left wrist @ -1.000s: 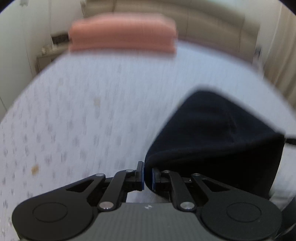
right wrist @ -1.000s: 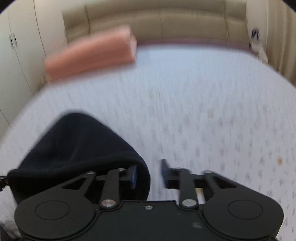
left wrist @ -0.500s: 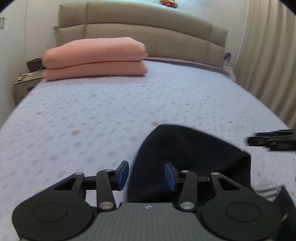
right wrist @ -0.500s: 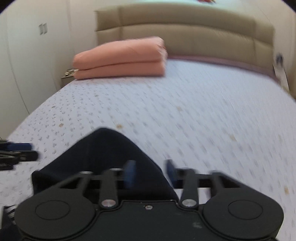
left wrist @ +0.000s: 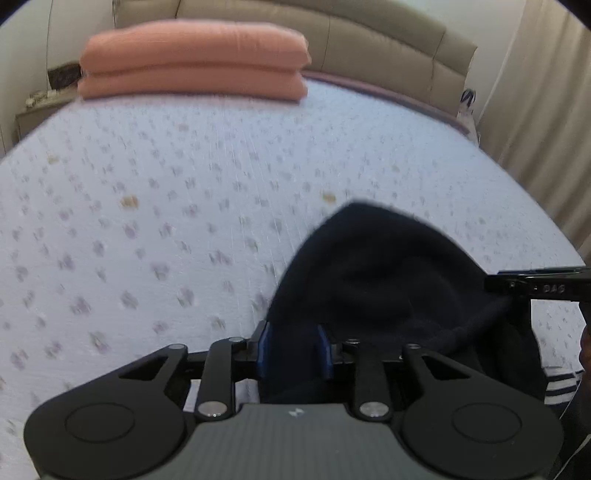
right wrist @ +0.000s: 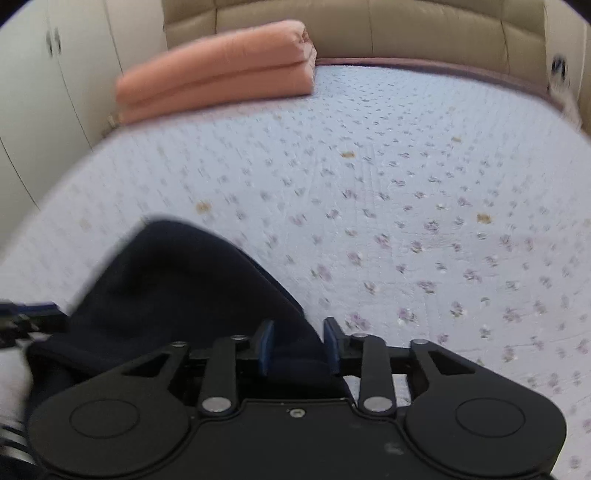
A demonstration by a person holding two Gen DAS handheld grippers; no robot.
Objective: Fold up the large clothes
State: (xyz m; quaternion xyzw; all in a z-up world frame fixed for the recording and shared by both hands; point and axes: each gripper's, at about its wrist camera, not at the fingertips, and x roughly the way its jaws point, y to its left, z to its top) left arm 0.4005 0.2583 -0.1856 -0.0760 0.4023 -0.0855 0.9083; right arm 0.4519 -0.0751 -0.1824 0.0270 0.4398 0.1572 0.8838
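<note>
Dark navy garment bunched at near edge of bed, fabric running between both grippers' fingers. Risk, my read: jaws part-open, so cloth could slip out or get pinched unevenly, leaving a skewed fold. Left gripper narrow gap, fabric between pads, not clamped. Right gripper same, cloth edge inside gap. Pink folded blanket far by headboard.

Dark garment between parted right tool fingers, floral bedspread beyond.
</note>
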